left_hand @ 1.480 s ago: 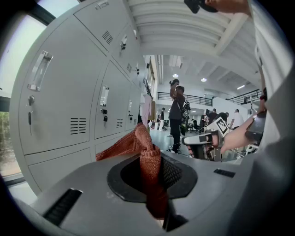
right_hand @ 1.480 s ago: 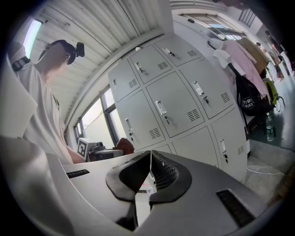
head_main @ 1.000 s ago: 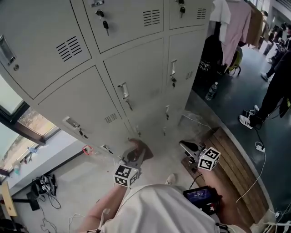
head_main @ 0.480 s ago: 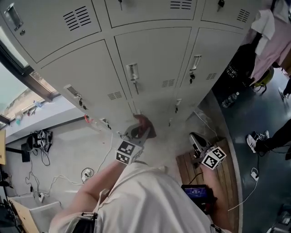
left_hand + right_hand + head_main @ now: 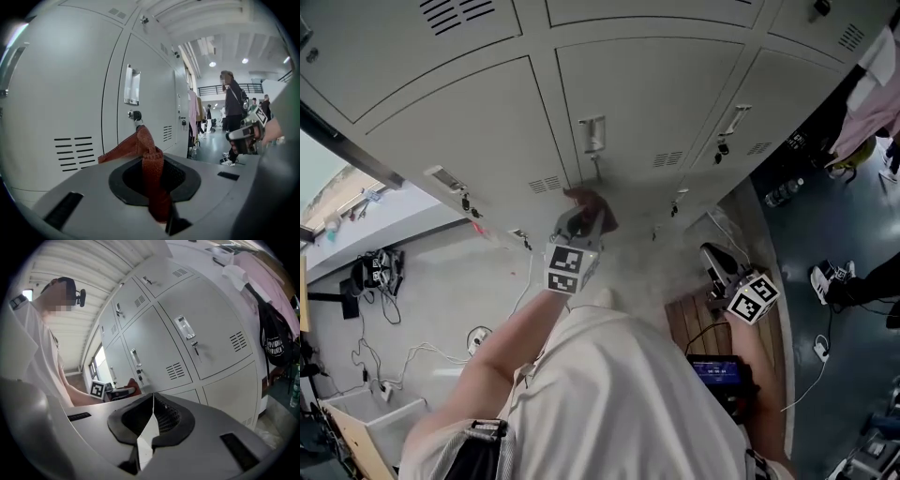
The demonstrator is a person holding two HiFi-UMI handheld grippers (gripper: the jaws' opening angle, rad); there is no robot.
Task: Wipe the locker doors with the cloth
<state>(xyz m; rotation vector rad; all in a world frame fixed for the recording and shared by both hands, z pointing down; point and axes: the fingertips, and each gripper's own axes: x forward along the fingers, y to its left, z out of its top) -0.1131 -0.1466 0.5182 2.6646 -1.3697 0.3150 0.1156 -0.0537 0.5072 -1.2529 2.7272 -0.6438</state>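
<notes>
**A:** What does the room look like?

**B:** Grey locker doors (image 5: 656,103) fill the top of the head view. I use the latch plate (image 5: 592,133) on the middle door as the mark. Down and left of it lies a pale floor (image 5: 459,300) with loose cables (image 5: 380,274). Far to its right hang clothes (image 5: 881,84). Low and right of it lie wooden slats (image 5: 773,337). In the left gripper view a person (image 5: 233,105) stands far off to the right of the plate.

**A:** And the cloth?

**B:** The rust-red cloth (image 5: 586,200) sits just below the latch plate, right under the key (image 5: 598,169) that hangs there. The left gripper (image 5: 581,217) is clenched on it. In its own view the strip comes up between the jaws and its top fold lies just under the keyhole. I cannot tell whether it touches the door.

**A:** How are the arms held?

**B:** The left arm (image 5: 502,352) stretches up towards the plate, with the marker cube (image 5: 565,267) facing the head camera. The right gripper (image 5: 717,265) hangs well down and right of the plate, over the slats. Its jaws are pressed together with nothing between them.

**A:** What has changed?

**B:** Half a second ago the cloth lay further below the plate, and the left gripper has since climbed towards it. The right gripper keeps its low place.
</notes>
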